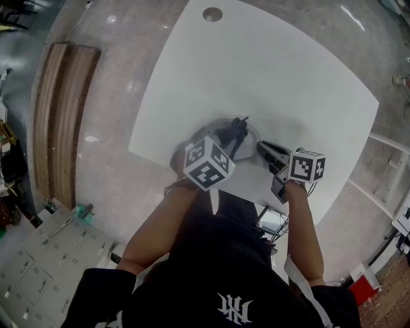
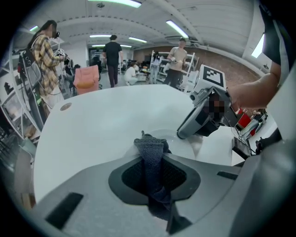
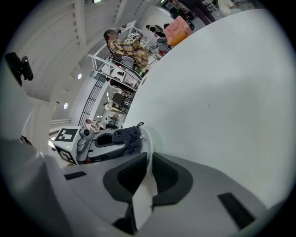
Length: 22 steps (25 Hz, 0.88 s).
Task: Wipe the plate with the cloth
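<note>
A white plate [image 1: 254, 132] lies on the white table [image 1: 269, 70] near its front edge. My left gripper [image 1: 236, 132] is shut on a dark grey knitted cloth [image 2: 151, 157], and the cloth's bunched end [image 1: 229, 136] rests over the plate [image 2: 185, 142]. In the left gripper view the cloth runs up between both pads. My right gripper [image 1: 264, 148] is at the plate's right side, shut on its rim [image 3: 148, 143], which stands edge-on between the jaws. The right gripper view shows the cloth [image 3: 126, 136] and the left gripper [image 3: 99, 141] just beyond the rim.
The table has a round cable hole [image 1: 212, 13] at its far side. A wooden bench [image 1: 61, 122] stands on the floor to the left. Several people [image 2: 112, 53] and an orange chair [image 2: 87, 77] are beyond the table's far edge.
</note>
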### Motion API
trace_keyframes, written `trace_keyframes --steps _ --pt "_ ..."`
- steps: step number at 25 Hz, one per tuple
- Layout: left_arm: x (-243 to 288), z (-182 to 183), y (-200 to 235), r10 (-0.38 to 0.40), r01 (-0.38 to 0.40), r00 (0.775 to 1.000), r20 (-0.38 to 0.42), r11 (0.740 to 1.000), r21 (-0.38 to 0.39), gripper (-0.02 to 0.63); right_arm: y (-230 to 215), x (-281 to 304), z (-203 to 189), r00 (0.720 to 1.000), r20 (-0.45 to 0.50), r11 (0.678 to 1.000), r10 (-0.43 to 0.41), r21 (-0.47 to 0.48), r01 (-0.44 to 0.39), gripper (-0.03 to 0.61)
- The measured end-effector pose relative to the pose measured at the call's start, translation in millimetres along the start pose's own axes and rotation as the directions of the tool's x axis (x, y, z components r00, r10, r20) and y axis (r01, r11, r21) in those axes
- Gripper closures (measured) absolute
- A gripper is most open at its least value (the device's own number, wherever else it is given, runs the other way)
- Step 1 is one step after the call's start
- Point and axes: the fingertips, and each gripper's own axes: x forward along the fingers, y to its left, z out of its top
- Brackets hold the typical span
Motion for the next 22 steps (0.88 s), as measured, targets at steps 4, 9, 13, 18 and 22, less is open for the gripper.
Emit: trace_keyframes --steps 4,9,13,18,22 --pt "-16 -19 15 0.043 -0.043 0.999 -0.022 0.999 -0.018 0.563 -1 0 0 1.0 0.003 1.0 -0.001 0.001 0.001 0.548" --pt "-38 -34 27 0.078 -0.081 0.996 -0.045 0.995 -0.06 0.563 0 -1 0 1.0 0.004 1.0 0.001 0.001 -0.001 0.548" --pt "-53 -47 34 0.1 -0.104 0.993 -0.066 0.993 -0.055 0.563 0 -1 0 1.0 0.012 1.0 0.005 0.012 -0.005 0.548" --pt "-72 -59 41 0.137 -0.142 0.986 -0.095 0.989 -0.044 0.563 -2 -1 0 1.0 0.013 1.0 0.003 0.011 -0.003 0.548" --pt "-81 -51 30 0.111 -0.115 0.992 -0.053 0.99 -0.08 0.563 -1 -1 1 1.0 0.018 1.0 0.003 0.011 -0.003 0.549"
